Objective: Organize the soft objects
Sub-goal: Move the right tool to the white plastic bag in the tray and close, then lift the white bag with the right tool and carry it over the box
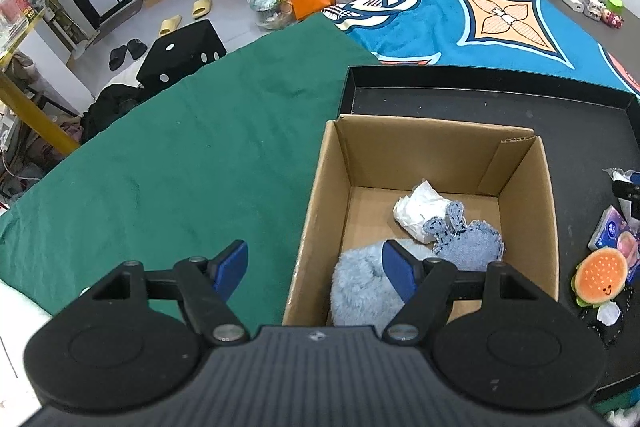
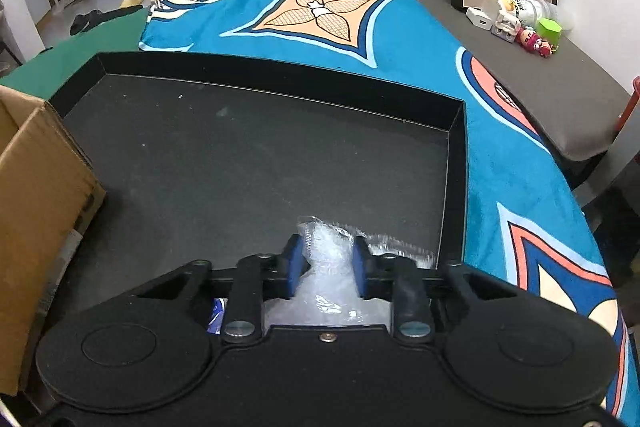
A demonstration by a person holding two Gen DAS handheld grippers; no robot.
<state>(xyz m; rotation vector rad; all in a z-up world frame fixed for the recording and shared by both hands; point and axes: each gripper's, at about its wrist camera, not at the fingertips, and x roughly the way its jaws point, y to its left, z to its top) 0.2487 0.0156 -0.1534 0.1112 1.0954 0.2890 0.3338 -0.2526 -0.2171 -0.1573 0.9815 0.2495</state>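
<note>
My right gripper (image 2: 325, 265) is pinched on a crumpled clear plastic wrap (image 2: 328, 255) low in the centre of the right wrist view; both blue pads press its sides and the film bunches between them. I judge this a pickup for transfer: the wrap lies on the floor of the black tray (image 2: 256, 163), and the cardboard box (image 2: 36, 195) stands just beside it at the left edge of that view.

My left gripper (image 1: 316, 269) stands wide with nothing between its pads, hanging over the near left wall of the same box (image 1: 320, 195) in the lower centre of the left wrist view. I judge it is waiting, kept clear of the opening.

Count inside the box: three soft items. One fluffy light-blue piece (image 1: 360, 287) at the near wall, one denim rabbit shape (image 1: 468, 239) right of it, one white crumpled wad (image 1: 420, 207) behind, touching the denim.

Count outside, at the right edge of the left wrist view, on the tray: one burger plush (image 1: 600, 277), one tissue packet (image 1: 612, 231), close together. Other small bits beside them I cannot identify.

The tray rests on a green cloth (image 1: 180, 167) and a blue patterned blanket (image 1: 500, 15).
</note>
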